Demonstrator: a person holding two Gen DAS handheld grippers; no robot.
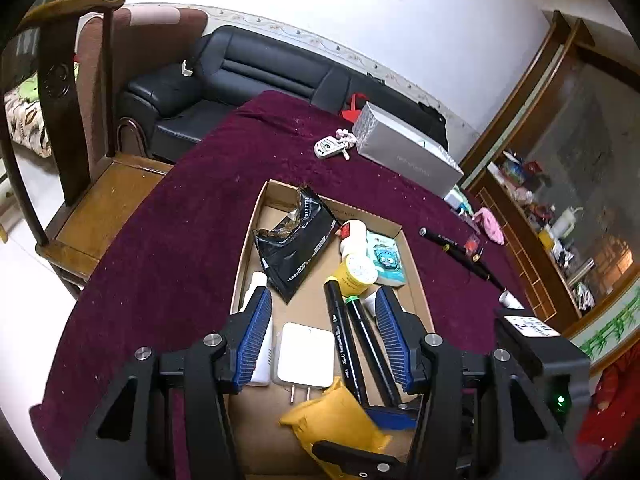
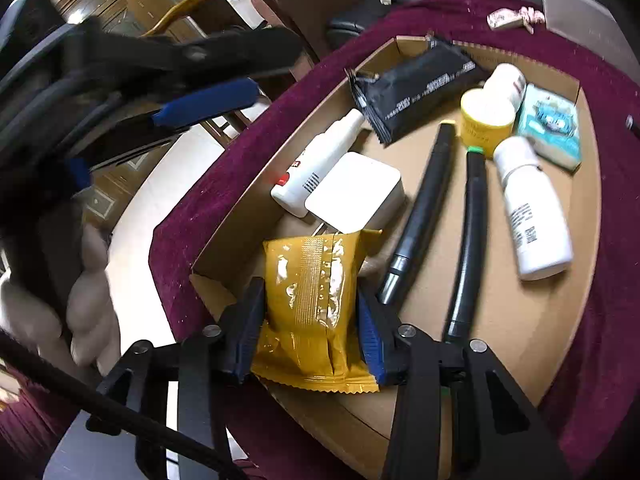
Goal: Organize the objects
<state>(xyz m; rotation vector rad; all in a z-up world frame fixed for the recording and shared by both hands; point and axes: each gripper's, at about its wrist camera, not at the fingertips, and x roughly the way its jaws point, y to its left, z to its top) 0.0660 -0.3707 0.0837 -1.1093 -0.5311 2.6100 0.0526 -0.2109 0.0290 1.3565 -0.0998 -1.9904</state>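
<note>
The right tongs are gripping one crinkled yellow foil packet over the shallow brown cardboard tray. The left tongs are hanging spread wide, grasping nothing, above it. Two black markers, two white bottles and one white charger are lying inside.

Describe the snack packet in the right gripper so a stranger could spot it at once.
Start at the cardboard tray on the maroon tablecloth. At its near end, in front of the white charger, the right gripper is shut on the packet. It is the only mustard-yellow foil pouch there, crinkled, with zigzag-cut ends; the other pouch is black.
</note>
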